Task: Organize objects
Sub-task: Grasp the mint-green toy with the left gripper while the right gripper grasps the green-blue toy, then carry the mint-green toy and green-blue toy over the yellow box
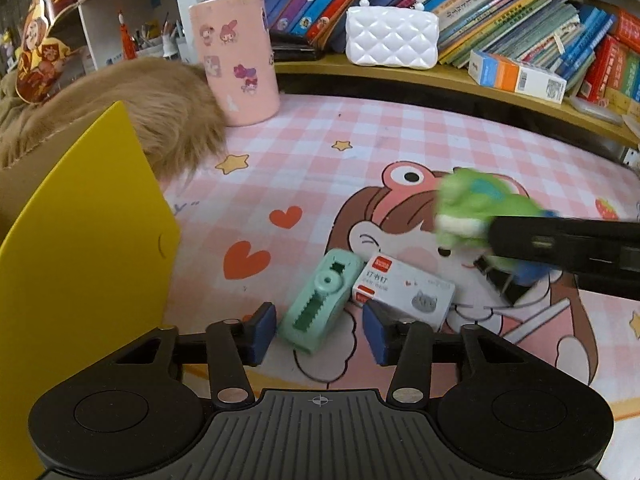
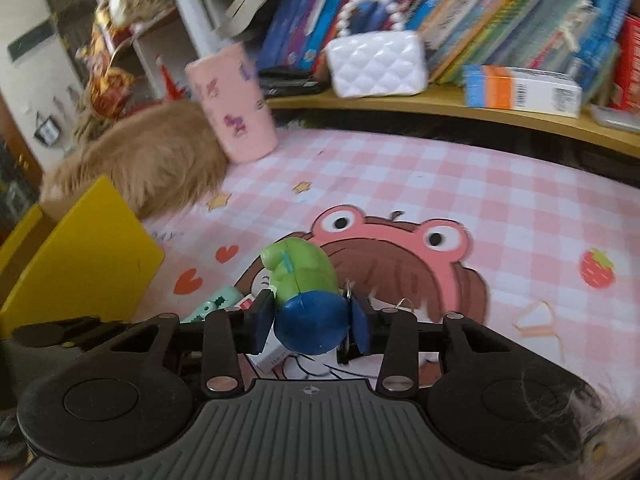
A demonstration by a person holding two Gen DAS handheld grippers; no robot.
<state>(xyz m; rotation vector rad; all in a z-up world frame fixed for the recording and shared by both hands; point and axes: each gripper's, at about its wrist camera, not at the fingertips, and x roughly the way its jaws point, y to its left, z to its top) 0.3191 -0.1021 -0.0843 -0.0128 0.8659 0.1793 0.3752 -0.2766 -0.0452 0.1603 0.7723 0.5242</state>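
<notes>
Two grippers at work over a pink checked desk mat, one on a toy, one over a tape dispenser.

The desk mat (image 1: 400, 140) fills the middle; at nine o'clock on it stands a yellow box (image 1: 84, 248), at eleven a pink cup (image 1: 236, 56), and at twelve o'clock, on the shelf, a white quilted purse (image 1: 390, 38). The right gripper (image 2: 313, 322) is clenched on a green and blue plush toy (image 2: 304, 280), lifted at centre. The left gripper (image 1: 319, 330) has its jaws released, either side of the near end of a mint tape dispenser (image 1: 320, 300) without touching; a white staple box (image 1: 404, 286) lies just beside it at three o'clock.
</notes>
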